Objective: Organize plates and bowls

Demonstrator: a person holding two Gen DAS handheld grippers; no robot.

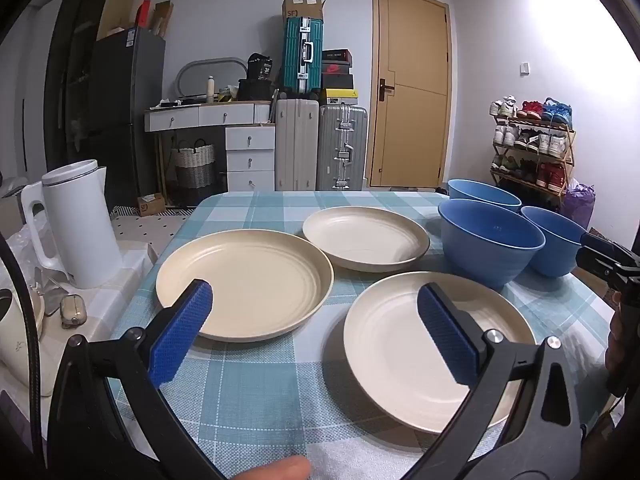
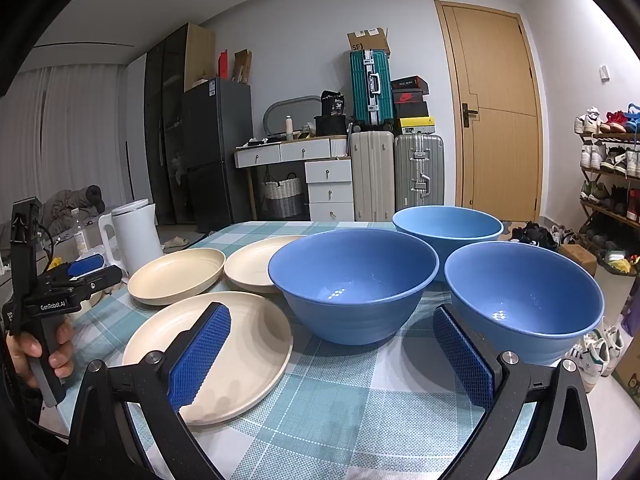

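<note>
Three cream plates lie apart on the checked tablecloth [image 1: 256, 392]: a left plate [image 1: 244, 284], a far plate [image 1: 366, 243] and a near right plate [image 1: 404, 350]. Three blue bowls stand to their right: a near-left bowl [image 2: 354, 284], a far bowl [image 2: 447, 226] and a near-right bowl [image 2: 524, 300]. My left gripper [image 1: 316, 304] hovers open above the cloth between the left and near right plates, holding nothing. My right gripper [image 2: 332, 332] stands open in front of the near-left bowl, empty. A hand holds the left gripper's handle [image 2: 44, 320] at the left edge.
A white kettle [image 1: 78, 224] stands on a side surface left of the table, beside a small case [image 1: 73, 311] and a cream appliance [image 1: 16, 332]. Behind the table are suitcases [image 1: 320, 152], a drawer unit [image 1: 248, 156], a door and a shoe rack [image 1: 532, 144].
</note>
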